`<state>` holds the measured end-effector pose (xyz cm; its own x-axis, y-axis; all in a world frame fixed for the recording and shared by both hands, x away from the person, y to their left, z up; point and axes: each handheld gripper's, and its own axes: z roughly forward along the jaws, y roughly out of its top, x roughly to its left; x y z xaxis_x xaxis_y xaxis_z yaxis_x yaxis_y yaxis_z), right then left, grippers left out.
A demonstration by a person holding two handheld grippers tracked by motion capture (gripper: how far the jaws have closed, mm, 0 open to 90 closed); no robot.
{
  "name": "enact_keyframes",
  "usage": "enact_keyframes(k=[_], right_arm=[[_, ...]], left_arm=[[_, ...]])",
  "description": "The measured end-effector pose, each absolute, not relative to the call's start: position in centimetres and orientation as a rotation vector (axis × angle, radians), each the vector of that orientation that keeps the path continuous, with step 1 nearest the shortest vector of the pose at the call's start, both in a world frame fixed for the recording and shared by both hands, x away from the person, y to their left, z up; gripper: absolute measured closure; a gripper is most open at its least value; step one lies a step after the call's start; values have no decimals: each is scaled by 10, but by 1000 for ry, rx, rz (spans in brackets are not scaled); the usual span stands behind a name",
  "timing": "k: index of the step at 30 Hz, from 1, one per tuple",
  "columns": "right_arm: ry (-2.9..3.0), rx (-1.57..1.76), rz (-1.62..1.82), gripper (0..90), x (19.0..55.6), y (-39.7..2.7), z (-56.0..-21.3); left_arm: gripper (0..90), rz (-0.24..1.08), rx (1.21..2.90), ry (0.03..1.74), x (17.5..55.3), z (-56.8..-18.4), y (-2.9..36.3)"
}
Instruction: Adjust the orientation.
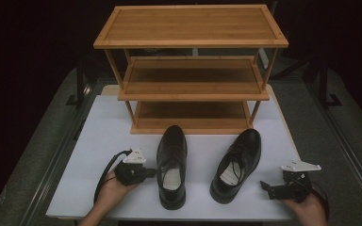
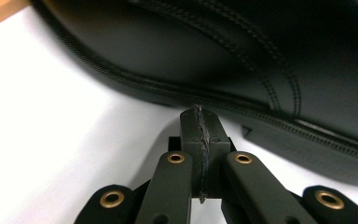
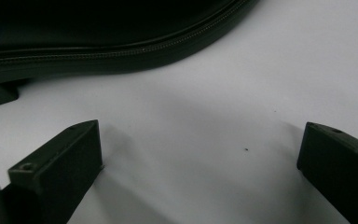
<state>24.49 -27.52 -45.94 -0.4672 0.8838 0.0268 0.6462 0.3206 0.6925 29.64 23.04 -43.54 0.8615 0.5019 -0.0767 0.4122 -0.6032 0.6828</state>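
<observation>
Two black leather lace-up shoes stand on the white table (image 1: 99, 141), toes toward the rack. The left shoe (image 1: 171, 165) is straight, the right shoe (image 1: 238, 162) angled. My left gripper (image 1: 154, 172) lies on the table beside the left shoe, jaws shut with nothing between them; in the left gripper view its tips (image 2: 200, 116) almost touch the left shoe's sole edge (image 2: 177, 88). My right gripper (image 1: 264, 187) rests to the right of the right shoe, open; its jaws stand wide apart over bare table, with the right shoe's sole (image 3: 98, 51) a short way ahead.
A three-tier bamboo shoe rack (image 1: 191, 70) stands at the back of the table, its shelves bare. Dark floor and black stand legs (image 1: 78, 89) surround the table. The person's hands come in at the table's front edge.
</observation>
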Motion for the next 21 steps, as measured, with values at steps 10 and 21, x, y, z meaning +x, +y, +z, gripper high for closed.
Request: enact_keyframes(k=[10, 21], right_arm=[[2236, 1366, 924, 0, 245, -275, -459], [2236, 1366, 930, 0, 245, -276, -459]], left_arm=[[509, 230, 2287, 757, 295, -431, 268], [156, 341, 2320, 882, 282, -440, 313]])
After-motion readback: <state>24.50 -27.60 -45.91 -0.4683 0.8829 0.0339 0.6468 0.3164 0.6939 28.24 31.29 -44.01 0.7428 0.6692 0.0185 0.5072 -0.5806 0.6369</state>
